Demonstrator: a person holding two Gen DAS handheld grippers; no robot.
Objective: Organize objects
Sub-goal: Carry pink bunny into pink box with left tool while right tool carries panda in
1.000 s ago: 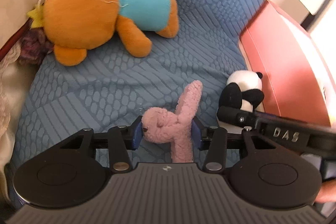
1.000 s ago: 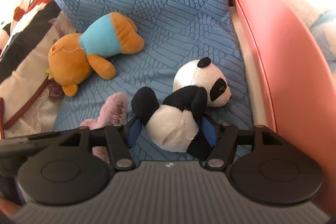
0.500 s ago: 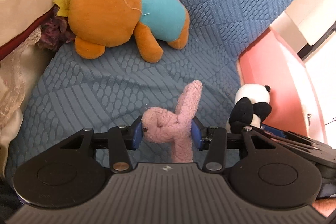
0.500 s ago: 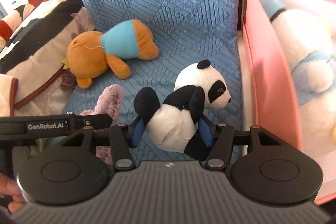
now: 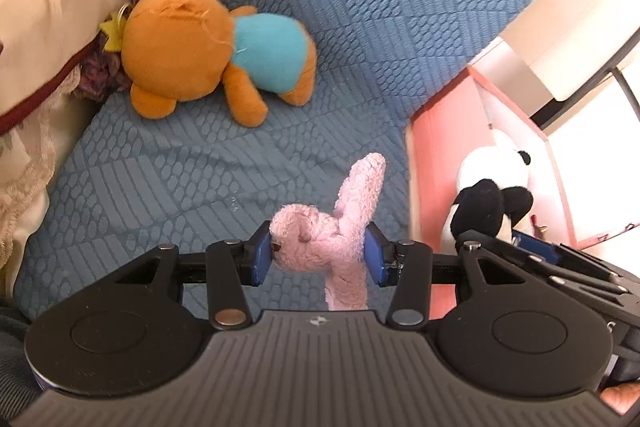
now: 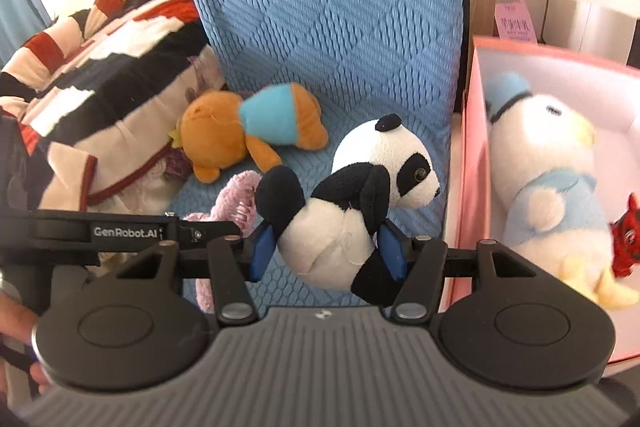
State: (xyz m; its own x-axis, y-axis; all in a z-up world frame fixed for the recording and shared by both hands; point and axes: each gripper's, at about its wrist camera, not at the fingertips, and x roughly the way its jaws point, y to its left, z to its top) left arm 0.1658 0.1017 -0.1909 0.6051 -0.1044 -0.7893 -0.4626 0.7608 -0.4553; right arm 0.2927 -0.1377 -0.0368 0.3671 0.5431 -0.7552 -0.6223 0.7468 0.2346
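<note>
Above the blue sofa seat [image 5: 192,163], left gripper [image 5: 318,253] is clamped on pink rabbit [image 5: 320,243]; right gripper [image 6: 328,251] squeezes panda [image 6: 348,211], beside pink box [image 6: 472,187] w/ white duck [image 6: 548,187].

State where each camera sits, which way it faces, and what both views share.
Left wrist: on the left gripper, facing forward and down over the blue cushion; its blue pads clamp a pink plush rabbit.
Right wrist: on the right gripper, facing the pink box, gripping a plush panda.
Shared: orange teddy bear, rabbit, panda, box.
</note>
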